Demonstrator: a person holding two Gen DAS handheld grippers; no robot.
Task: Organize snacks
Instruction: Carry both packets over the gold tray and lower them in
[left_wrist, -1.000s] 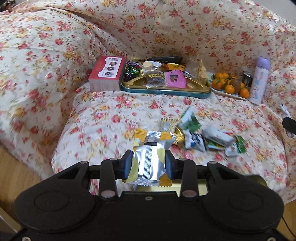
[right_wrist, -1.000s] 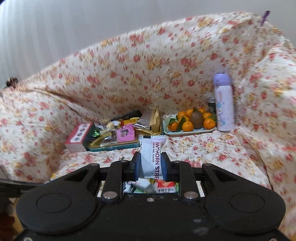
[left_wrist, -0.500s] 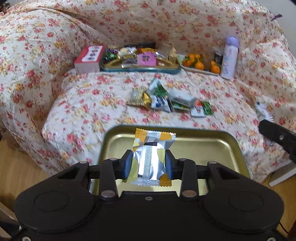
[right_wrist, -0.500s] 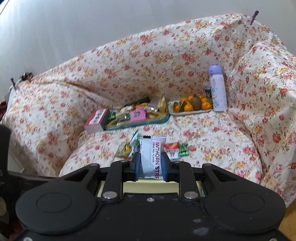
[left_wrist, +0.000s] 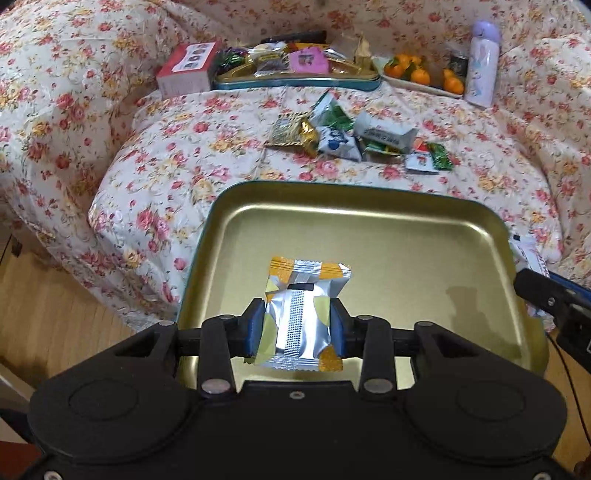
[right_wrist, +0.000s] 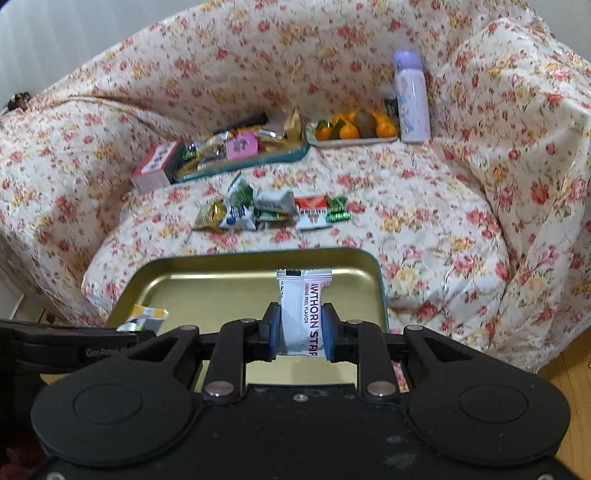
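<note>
My left gripper (left_wrist: 297, 325) is shut on a silver and orange snack packet (left_wrist: 301, 314), held over a gold metal tray (left_wrist: 388, 236) with a teal rim. My right gripper (right_wrist: 301, 328) is shut on a white hawthorn strip packet (right_wrist: 301, 306) above the same gold tray (right_wrist: 207, 288). The left gripper's packet (right_wrist: 146, 317) shows at the left of the right wrist view. The right gripper's tip (left_wrist: 554, 299) enters the left wrist view from the right. Several loose snack packets (left_wrist: 354, 136) lie in a heap on the flowered sofa cover (left_wrist: 184, 155).
At the sofa's back stand a second tray full of snacks (left_wrist: 295, 70), a red box (left_wrist: 186, 68), a plate of oranges (left_wrist: 421, 75) and a lilac bottle (left_wrist: 480, 62). Wooden floor (left_wrist: 44, 317) lies left of the sofa.
Both grippers have drawn back from the sofa and sunk lower. The gold tray has come into view under them. Each still holds its packet.
</note>
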